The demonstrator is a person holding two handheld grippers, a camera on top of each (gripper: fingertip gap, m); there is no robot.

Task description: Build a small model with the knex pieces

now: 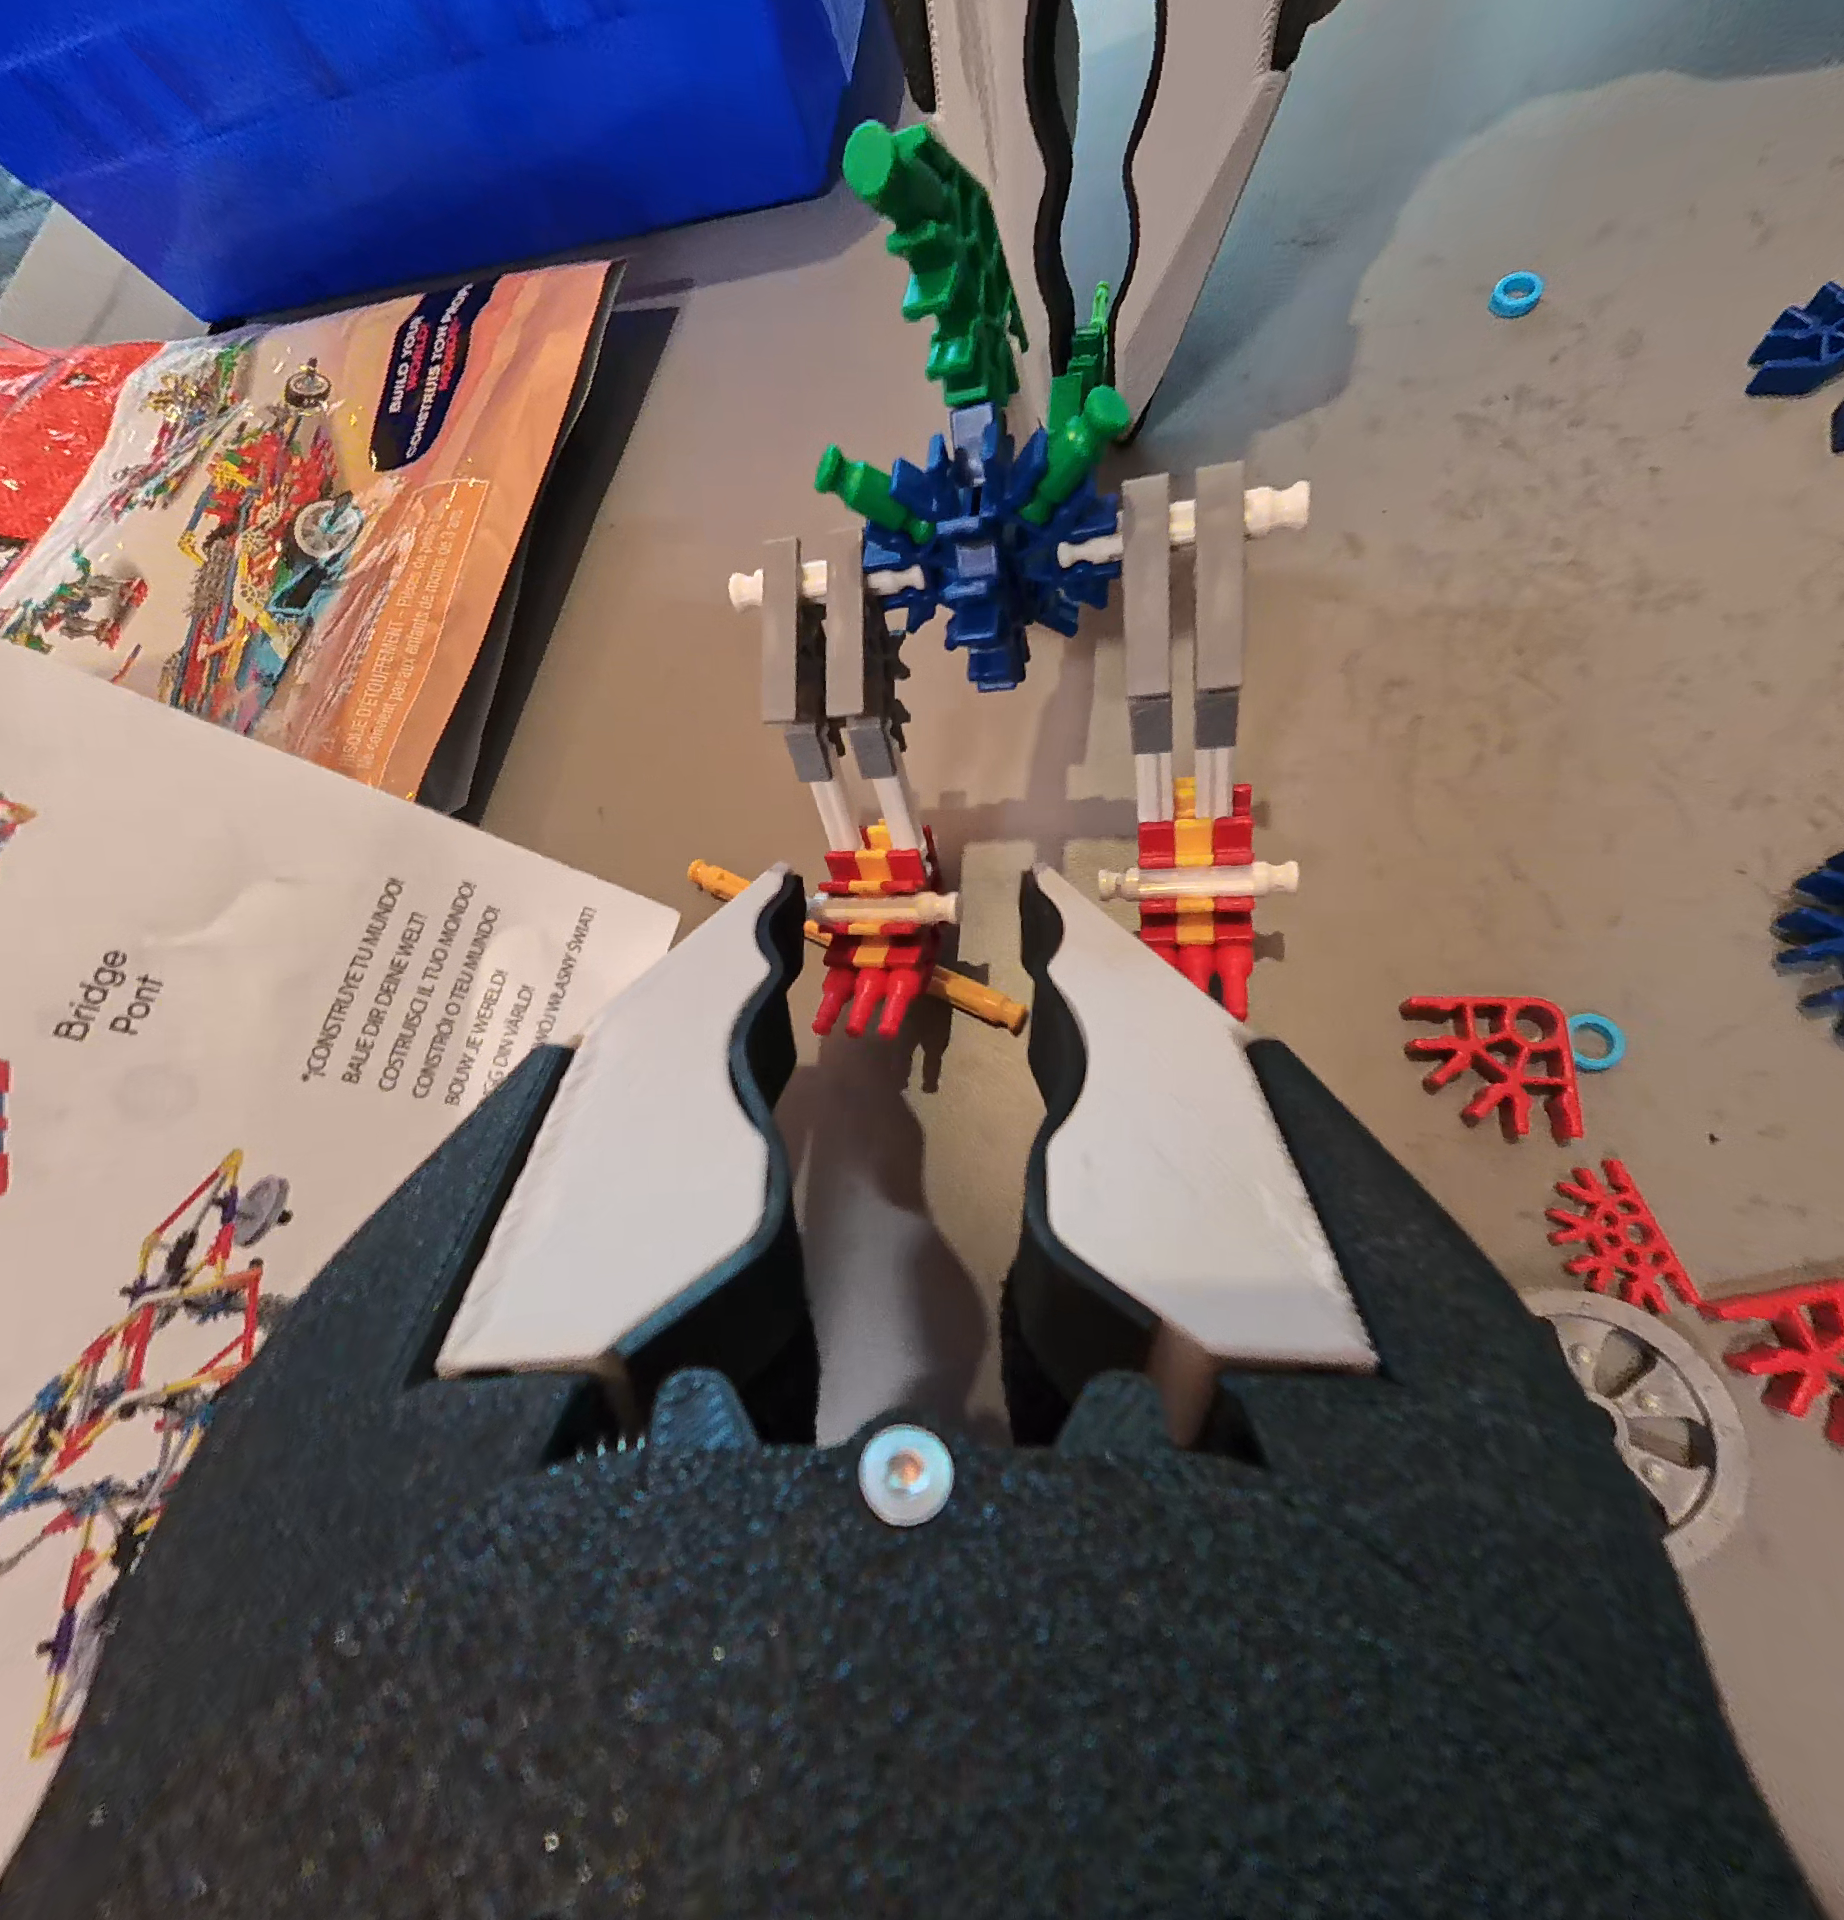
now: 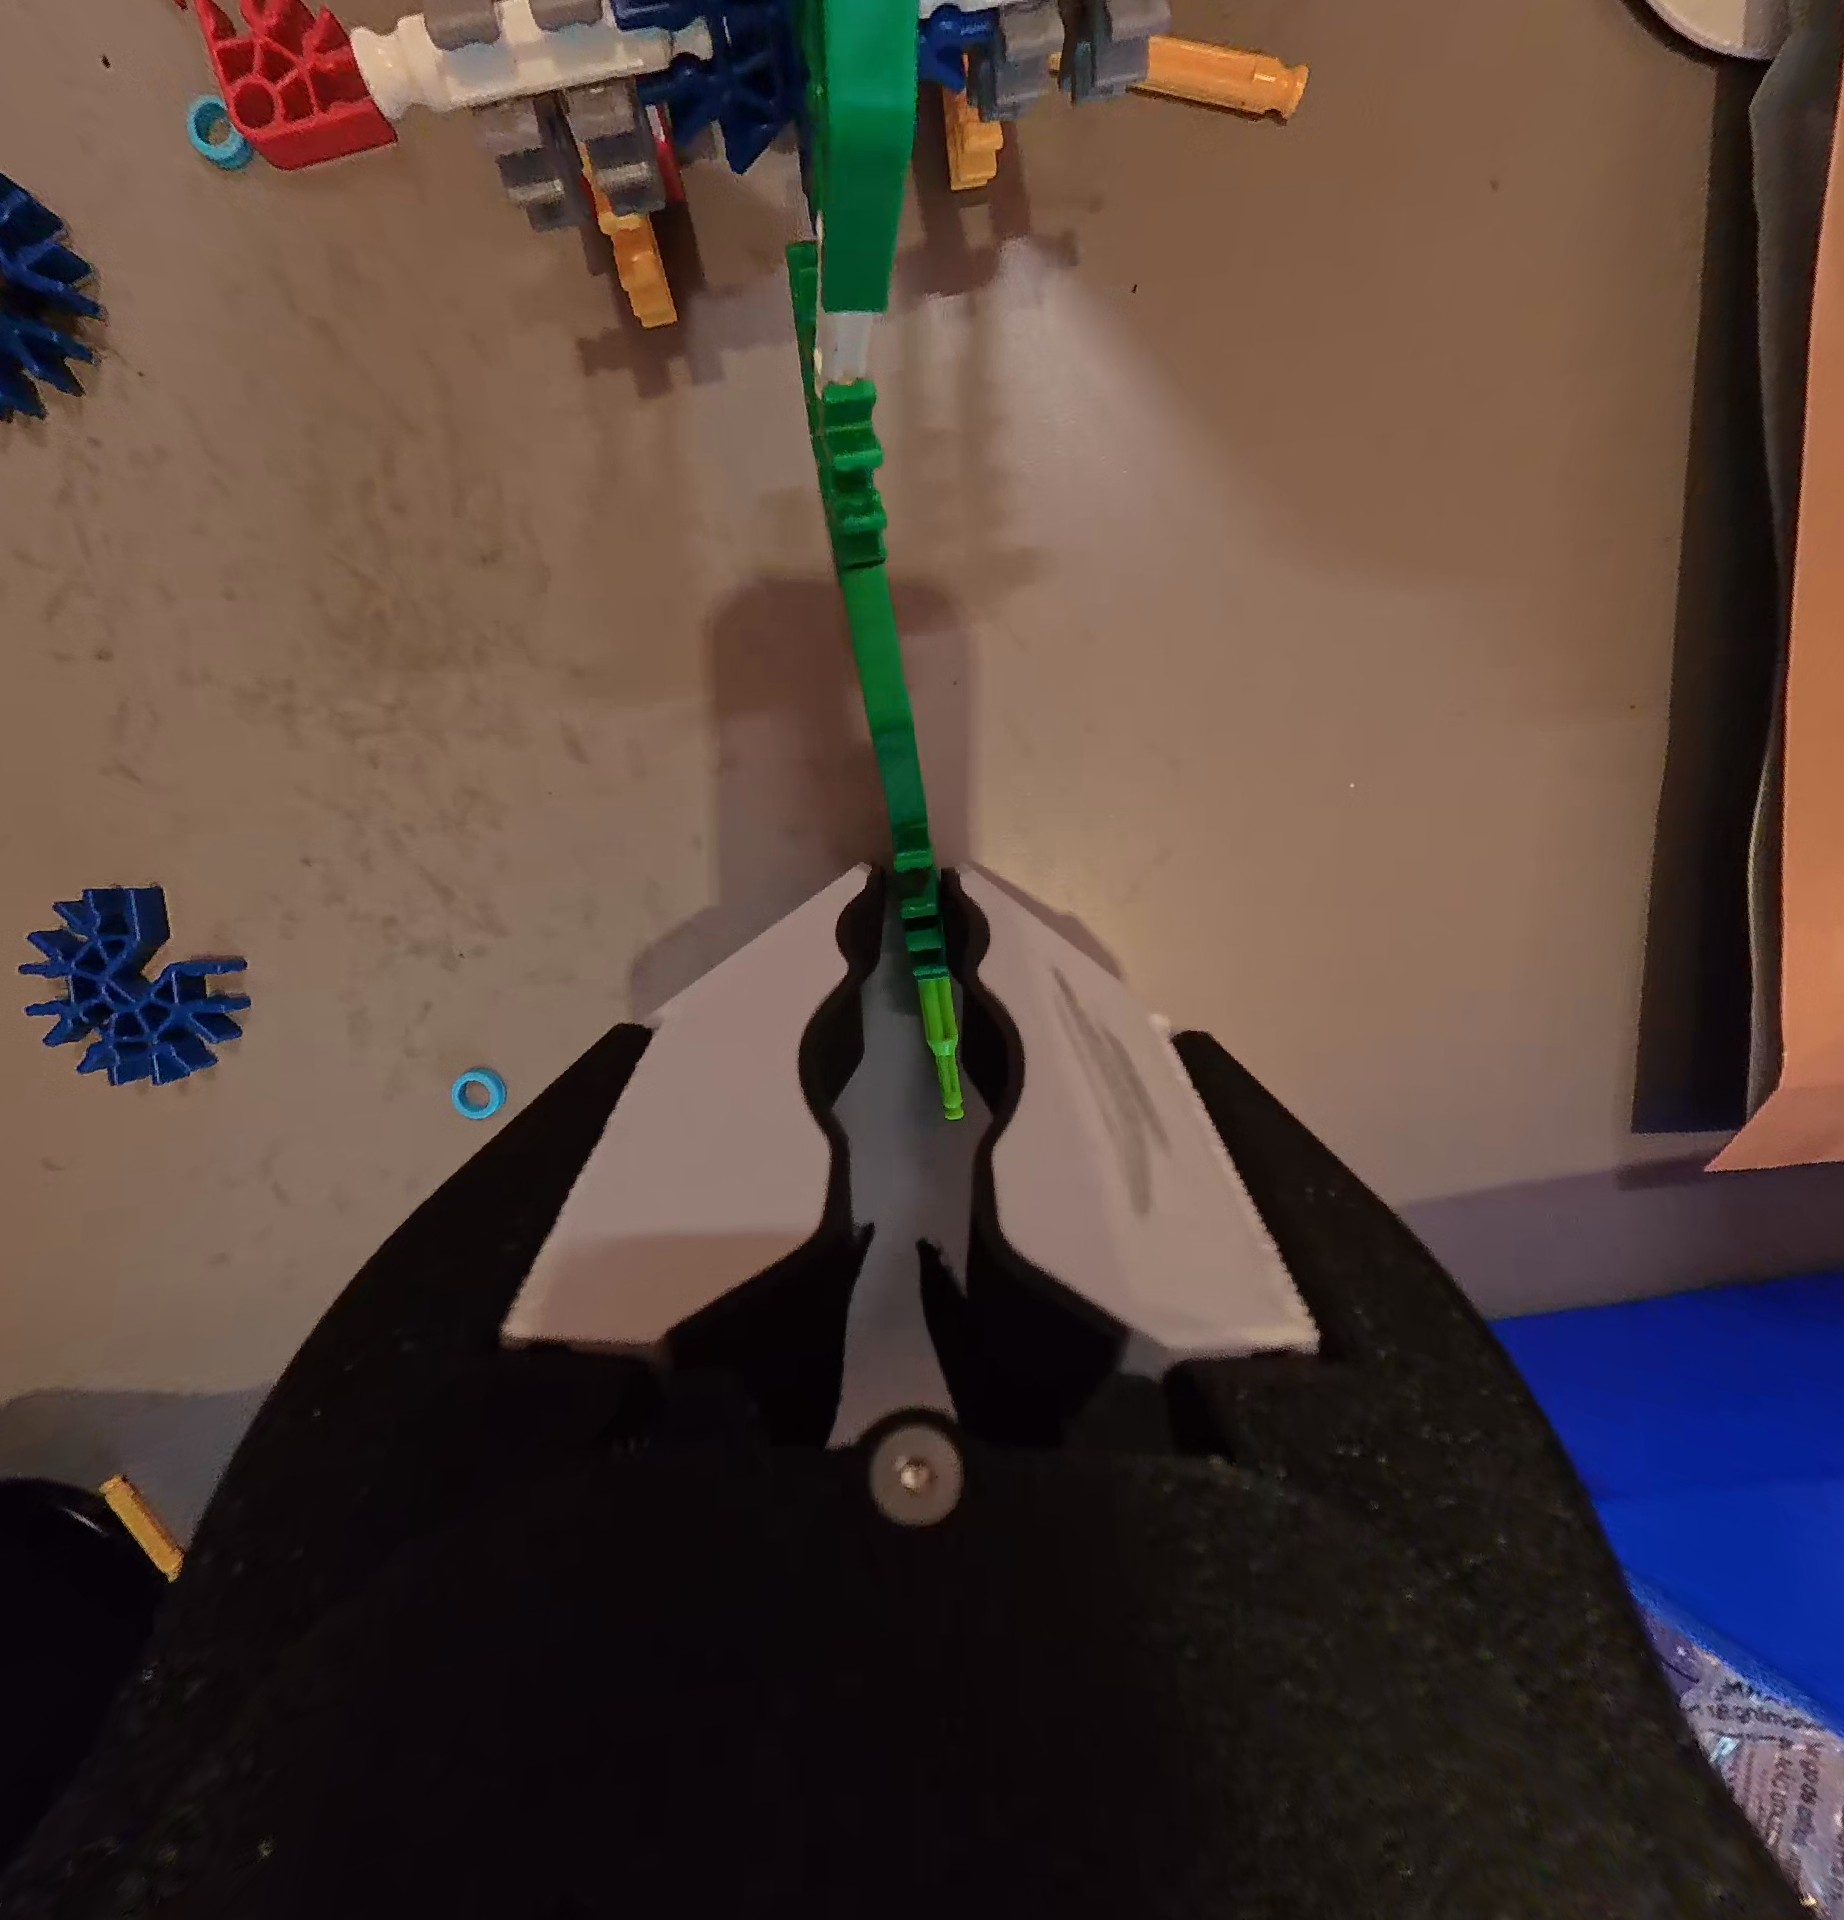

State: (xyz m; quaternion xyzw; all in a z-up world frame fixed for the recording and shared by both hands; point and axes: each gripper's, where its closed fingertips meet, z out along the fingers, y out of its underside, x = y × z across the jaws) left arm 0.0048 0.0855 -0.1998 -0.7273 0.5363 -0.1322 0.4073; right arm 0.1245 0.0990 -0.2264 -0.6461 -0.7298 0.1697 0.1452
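Note:
A small toy model (image 1: 991, 582) of snap-together rods and connectors stands on the grey table: blue hub, grey arms, white rods, red and yellow feet. A green connector chain (image 1: 949, 270) rises from its top. My left gripper (image 1: 913, 894) is open and empty, its tips just short of the model's left red foot (image 1: 876, 925). My right gripper (image 2: 913, 883) is shut on the near end of the green chain (image 2: 876, 623), which runs away to the model (image 2: 731, 94). The right gripper's grey fingers (image 1: 1157, 187) show behind the model in the left wrist view.
A blue bin (image 1: 378, 135) stands at the back left, with a picture bag (image 1: 274, 520) and an instruction sheet (image 1: 222, 987) beside it. Loose red connectors (image 1: 1500, 1060), blue connectors (image 1: 1832, 935), light blue rings (image 1: 1515, 296) and a grey wheel (image 1: 1645, 1403) lie to the right. About 12 centimeters separates my left fingertips from my right. The right gripper is farther from the grey wheel (image 1: 1645, 1403), some 20 centimeters, than the left, some 12 centimeters.

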